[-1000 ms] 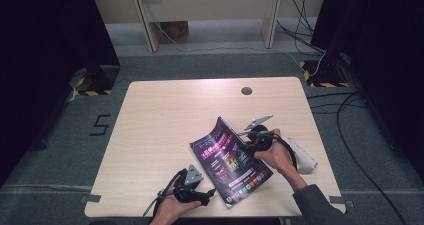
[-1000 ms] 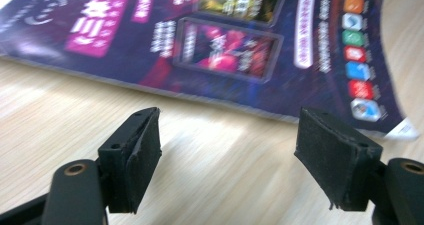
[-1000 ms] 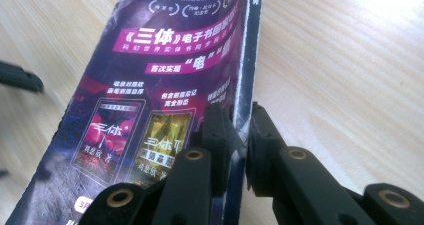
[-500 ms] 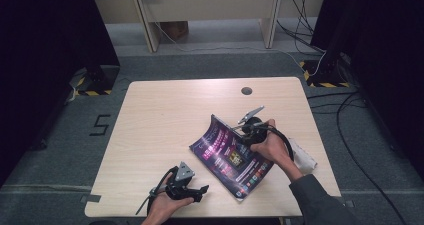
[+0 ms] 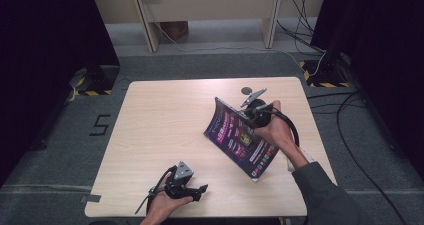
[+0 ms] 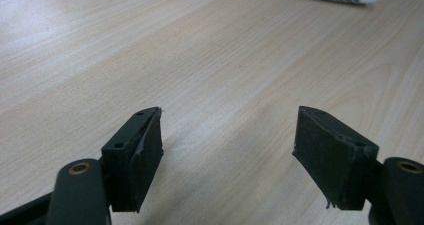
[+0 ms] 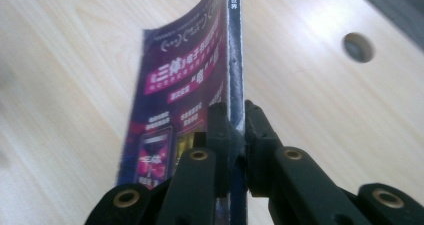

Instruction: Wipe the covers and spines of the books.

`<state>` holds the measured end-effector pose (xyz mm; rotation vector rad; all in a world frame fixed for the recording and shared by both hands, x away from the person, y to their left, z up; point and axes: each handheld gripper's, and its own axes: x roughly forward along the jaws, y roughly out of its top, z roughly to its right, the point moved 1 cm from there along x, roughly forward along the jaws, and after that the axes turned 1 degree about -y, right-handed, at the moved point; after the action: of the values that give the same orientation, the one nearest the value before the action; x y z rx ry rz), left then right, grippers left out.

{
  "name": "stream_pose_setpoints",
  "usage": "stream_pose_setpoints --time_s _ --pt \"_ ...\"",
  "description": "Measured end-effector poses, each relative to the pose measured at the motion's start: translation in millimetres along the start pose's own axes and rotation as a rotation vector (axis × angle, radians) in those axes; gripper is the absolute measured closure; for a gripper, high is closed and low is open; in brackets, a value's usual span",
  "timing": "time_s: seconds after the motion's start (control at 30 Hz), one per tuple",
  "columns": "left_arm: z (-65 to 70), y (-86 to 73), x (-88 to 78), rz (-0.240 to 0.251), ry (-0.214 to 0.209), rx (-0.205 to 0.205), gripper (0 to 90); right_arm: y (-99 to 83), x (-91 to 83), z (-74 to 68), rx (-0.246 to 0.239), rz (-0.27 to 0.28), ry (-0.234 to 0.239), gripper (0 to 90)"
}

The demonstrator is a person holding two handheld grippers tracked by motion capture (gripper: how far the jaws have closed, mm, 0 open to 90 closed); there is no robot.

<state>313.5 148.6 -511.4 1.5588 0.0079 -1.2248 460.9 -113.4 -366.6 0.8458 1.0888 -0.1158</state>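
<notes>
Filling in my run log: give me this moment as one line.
right tool: shut on magazine, tilted up | left tool: open, holding nothing, low over table

A pale wood-grain tabletop (image 5: 165,120) with rounded corners stands on a grey carpeted floor (image 5: 200,65). Near its far edge, right of the middle, sits a small round dark hole (image 5: 246,90). A purple magazine (image 5: 240,137) touches the wood with its lower corner near the right front, the rest tilted up off the surface.
</notes>
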Motion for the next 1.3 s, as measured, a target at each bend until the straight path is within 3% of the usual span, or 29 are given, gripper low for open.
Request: stream_pose_setpoints --time_s 0.27,0.3,0.43,0.67,0.77,0.83,0.87,1.0,1.07,1.3 --pt "1.4 -0.1 2.2 -0.007 -0.005 0.002 27.0 15.1 -11.3 5.2 -0.031 -0.009 -0.077 84.5" --pt "1.2 -0.7 2.8 -0.010 -0.007 0.004 27.1 18.4 -10.5 4.2 -0.032 -0.022 -0.106 84.5" --pt "1.1 0.0 2.7 -0.006 -0.008 0.002 27.4 22.4 -8.8 0.7 -0.058 -0.026 -0.117 84.4" --pt "0.3 0.1 2.5 -0.009 -0.005 0.003 27.5 23.6 -10.5 -20.3 -0.111 -0.022 -0.059 84.4" --pt "-1.3 0.3 1.3 -0.006 -0.001 -0.002 27.5 23.8 -9.4 -36.7 -0.153 -0.033 -0.034 84.4" --pt "-2.1 0.5 0.9 -0.006 0.002 -0.002 27.5 23.5 -8.7 -40.4 -0.155 -0.038 -0.021 84.4" --pt "-3.1 0.3 0.5 -0.004 0.004 -0.005 27.5 22.5 -6.4 -45.5 -0.162 -0.037 0.016 84.4" --pt "-4.1 0.9 -0.4 -0.002 0.010 -0.006 27.5 20.7 -1.1 -53.8 -0.179 -0.052 0.046 84.4" --pt "-4.0 0.0 -1.1 0.001 0.007 -0.007 27.4 16.8 6.8 -61.8 -0.169 -0.061 0.089 84.4" --pt "-8.7 -0.9 -3.9 0.006 0.016 -0.013 27.3 6.3 24.7 -79.4 -0.181 -0.084 0.151 84.3"
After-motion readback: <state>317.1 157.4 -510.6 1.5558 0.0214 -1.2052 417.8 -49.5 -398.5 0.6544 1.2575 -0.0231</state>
